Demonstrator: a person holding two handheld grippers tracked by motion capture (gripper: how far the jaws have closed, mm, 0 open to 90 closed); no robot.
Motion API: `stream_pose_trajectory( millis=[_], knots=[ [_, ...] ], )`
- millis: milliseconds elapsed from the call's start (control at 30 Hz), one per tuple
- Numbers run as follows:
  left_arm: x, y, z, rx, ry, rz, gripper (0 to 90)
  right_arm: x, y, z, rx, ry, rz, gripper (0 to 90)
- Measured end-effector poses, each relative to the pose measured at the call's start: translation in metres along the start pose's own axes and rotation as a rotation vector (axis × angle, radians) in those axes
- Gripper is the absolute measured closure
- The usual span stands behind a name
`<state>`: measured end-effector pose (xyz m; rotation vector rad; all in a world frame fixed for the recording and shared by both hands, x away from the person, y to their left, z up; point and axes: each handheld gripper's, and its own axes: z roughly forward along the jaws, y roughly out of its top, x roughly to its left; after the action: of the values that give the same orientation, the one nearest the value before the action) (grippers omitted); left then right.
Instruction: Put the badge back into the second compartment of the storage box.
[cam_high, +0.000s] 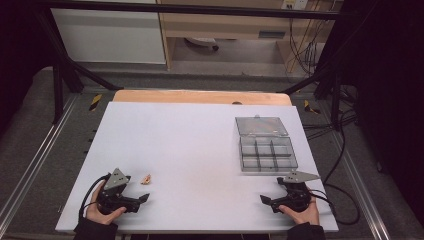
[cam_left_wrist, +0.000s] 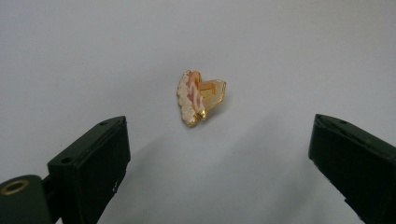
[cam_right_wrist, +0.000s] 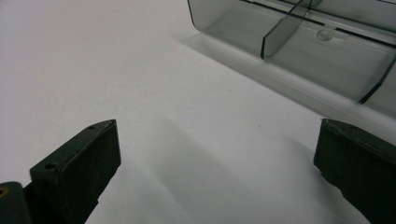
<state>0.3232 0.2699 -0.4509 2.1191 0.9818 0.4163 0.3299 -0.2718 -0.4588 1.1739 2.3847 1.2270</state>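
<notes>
Both grippers rest low on the white surface (cam_high: 190, 150), jaws wide apart, holding nothing. A small pin (cam_left_wrist: 200, 97), maybe heart-shaped, lies before the left gripper (cam_left_wrist: 219, 154). The clear divided box (cam_high: 265, 145) sits open at the right, near the right gripper (cam_right_wrist: 217, 158).

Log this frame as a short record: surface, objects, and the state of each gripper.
surface: white table top
small item: heart-shaped pin, pink and gold, lying loose near the left gripper, ahead of its jaws
container: clear compartment box, lid open, at the right far side, visible compartments look empty
left gripper: jaws open, holding nothing
right gripper: jaws open, holding nothing, beside the box
</notes>
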Motion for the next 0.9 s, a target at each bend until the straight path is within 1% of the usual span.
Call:
stream_pose_trajectory(
  millis=[400, 500, 733, 900],
  knots=[
    [-0.0024, 0.0015, -0.001, 0.0, 0.015, 0.013, 5.7, 0.0005, -0.0003, 0.001, 0.006, -0.002, 0.001, 0.9],
    [-0.0032, 0.0029, -0.0005, 0.0, 0.017, 0.018, 5.7, 0.0003, -0.0005, 0.0009, 0.011, -0.005, -0.007, 0.7],
    [-0.0035, 0.0044, -0.0003, 0.0, 0.023, 0.014, 6.0, 0.0003, -0.0005, 0.0005, 0.01, -0.005, -0.007, 0.7],
    [-0.0044, 0.0063, 0.0018, 0.009, 0.031, 0.016, 6.1, 0.0003, -0.0006, 0.001, 0.013, -0.008, -0.011, 0.7]
  ],
)
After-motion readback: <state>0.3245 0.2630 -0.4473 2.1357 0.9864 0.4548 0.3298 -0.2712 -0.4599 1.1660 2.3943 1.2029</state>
